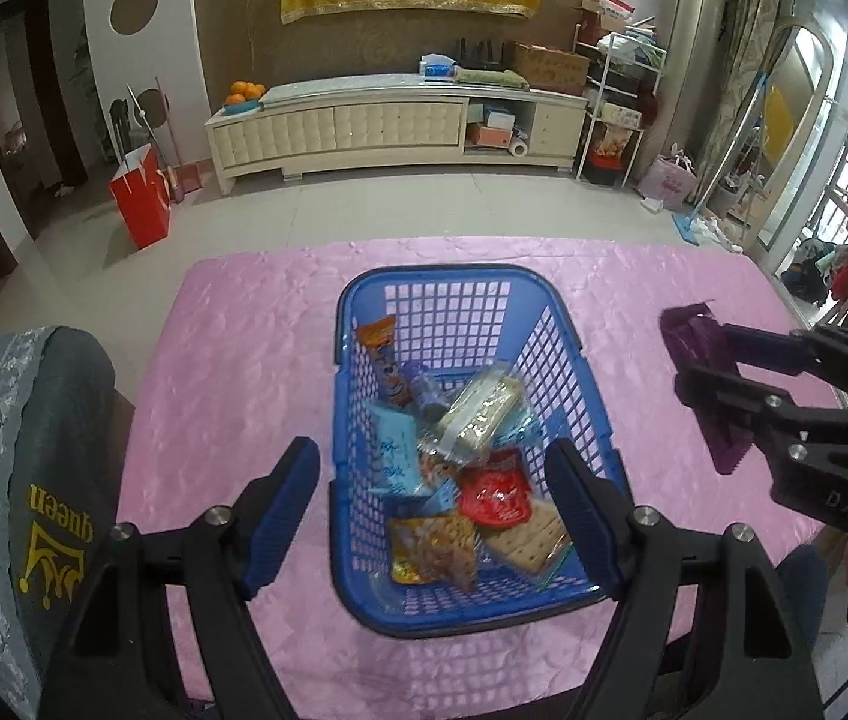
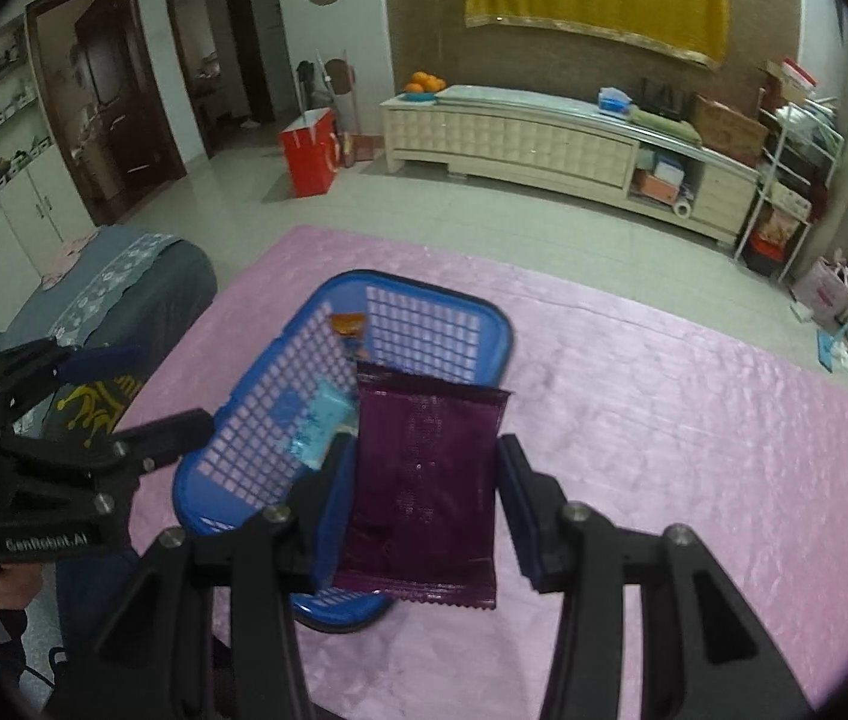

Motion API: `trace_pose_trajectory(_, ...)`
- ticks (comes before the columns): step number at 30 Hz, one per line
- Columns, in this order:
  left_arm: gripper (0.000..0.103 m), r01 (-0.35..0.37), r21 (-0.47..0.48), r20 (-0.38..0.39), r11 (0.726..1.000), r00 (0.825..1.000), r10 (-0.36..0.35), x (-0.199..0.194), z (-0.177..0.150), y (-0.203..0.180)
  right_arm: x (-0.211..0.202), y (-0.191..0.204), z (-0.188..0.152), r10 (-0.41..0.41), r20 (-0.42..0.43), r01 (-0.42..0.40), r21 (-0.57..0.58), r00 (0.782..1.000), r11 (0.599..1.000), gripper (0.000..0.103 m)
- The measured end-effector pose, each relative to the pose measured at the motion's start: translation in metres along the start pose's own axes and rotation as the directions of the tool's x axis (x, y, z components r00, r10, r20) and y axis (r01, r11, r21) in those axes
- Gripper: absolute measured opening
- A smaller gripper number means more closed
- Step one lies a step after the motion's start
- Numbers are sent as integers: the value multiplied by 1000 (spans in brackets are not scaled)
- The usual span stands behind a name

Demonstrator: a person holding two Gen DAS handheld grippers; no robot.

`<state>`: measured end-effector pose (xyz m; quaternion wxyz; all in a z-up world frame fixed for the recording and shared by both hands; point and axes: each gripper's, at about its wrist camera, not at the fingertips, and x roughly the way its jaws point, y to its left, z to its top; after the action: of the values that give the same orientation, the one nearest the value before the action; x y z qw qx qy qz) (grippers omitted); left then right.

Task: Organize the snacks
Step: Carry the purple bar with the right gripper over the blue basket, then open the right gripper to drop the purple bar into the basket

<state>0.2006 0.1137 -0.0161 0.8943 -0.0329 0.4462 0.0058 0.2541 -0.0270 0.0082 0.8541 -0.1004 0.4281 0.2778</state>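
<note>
Holding a dark purple snack packet [image 2: 424,480] in the right gripper [image 2: 418,516], clamped on it by the packet's two long sides, above the pink-covered table [image 2: 664,420] and just to the right of the blue basket [image 2: 298,372]. Seen from the left wrist, same packet [image 1: 700,384] edge-on between those jaws, out beyond the basket's right rim [image 1: 568,324]. Hovering over the near end of the basket, the left gripper [image 1: 430,516], spread wide with nothing between its blue pads [image 1: 280,510]. Lying jumbled inside the basket: an orange packet [image 1: 382,360] against the left wall, a clear-wrapped biscuit pack [image 1: 484,408] in the middle, a light blue packet [image 1: 394,450], a red packet [image 1: 496,492], crackers in clear wrap [image 1: 526,540] and a yellow-orange packet [image 1: 430,546] at the near end. Standing at the table's left edge, a grey chair back [image 1: 34,450] with lace trim and a gold crown print.
</note>
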Motion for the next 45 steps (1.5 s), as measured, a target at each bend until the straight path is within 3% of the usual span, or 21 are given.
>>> trace_pose_trajectory(11,76,-21,-63,-10,998,1000,21,19,-15,39,55,37,0,33,-99,-37,-47,995,998,51)
trace_pose_trajectory(26,76,-17,-106,-48,994,999,12,46,-32,72,111,57,-11,-12,-225,-11,-101,974,995,51)
trace_pose_trajectory(31,76,-3,-132,-52,991,999,-4,49,-33,75,114,63,-18,-38,-234,3,-146,971,989,56)
trace_pose_trajectory(33,76,2,-135,-48,991,999,-8,48,-34,75,115,63,-21,-54,-241,17,-156,969,988,68)
trace_pose_trajectory(34,76,2,-133,-43,991,999,-8,47,-34,74,114,64,-21,-64,-238,25,-163,969,986,70)
trace_pose_trajectory(37,76,-12,-121,-35,993,999,8,42,-35,71,102,60,-23,-74,-219,37,-168,973,985,70)
trace_pose_trajectory(42,76,-7,-113,24,994,1000,10,23,-36,63,61,42,-26,-44,-154,32,-78,987,996,71)
trace_pose_trajectory(45,76,-8,-99,58,995,998,14,11,-36,50,34,33,-27,-77,-98,73,-50,992,996,71)
